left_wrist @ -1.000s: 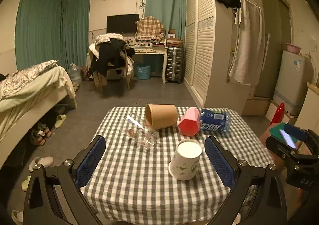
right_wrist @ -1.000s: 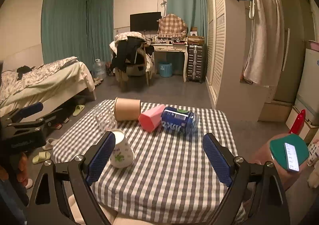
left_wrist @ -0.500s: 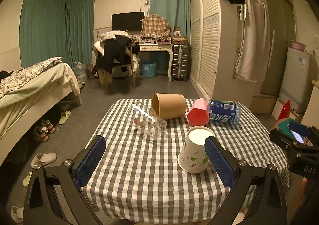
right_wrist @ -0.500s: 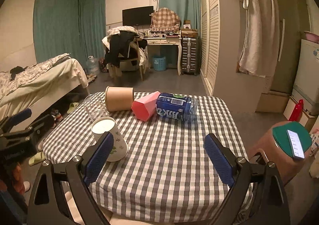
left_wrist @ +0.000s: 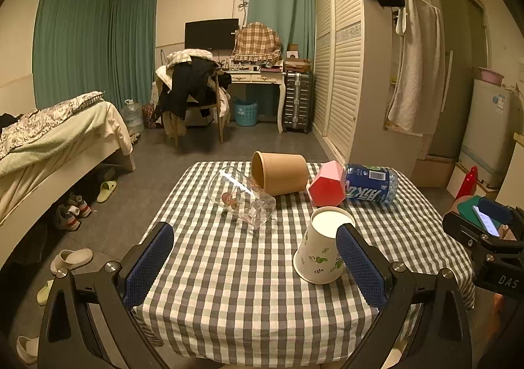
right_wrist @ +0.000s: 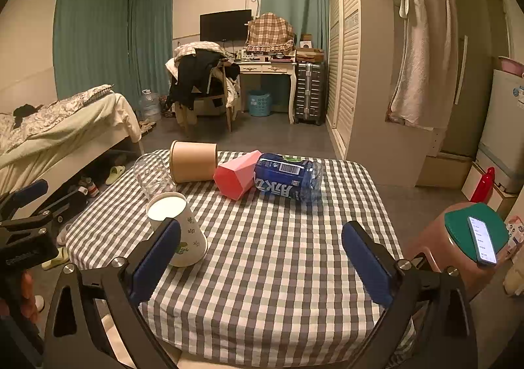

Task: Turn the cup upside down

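A white paper cup with green leaf print [left_wrist: 322,248] stands mouth down on the checked tablecloth [left_wrist: 229,287], its flat white base up. It also shows in the right wrist view [right_wrist: 178,231]. My left gripper [left_wrist: 255,266] is open and empty, hovering over the table's near edge with its right finger [left_wrist: 358,266] just right of the cup. My right gripper [right_wrist: 262,266] is open and empty, its left finger [right_wrist: 155,262] in front of the cup's lower left side.
A clear glass [left_wrist: 240,200], a brown paper cup [left_wrist: 280,175], a red faceted cup [left_wrist: 327,184] and a blue bottle [left_wrist: 371,184] lie on their sides at the back of the table. A pink stool with a phone [right_wrist: 471,238] stands right. A bed [left_wrist: 49,146] stands left.
Both grippers have pulled back and up from the table. The white cup now sits further right in the left wrist view. Nothing on the table has moved.
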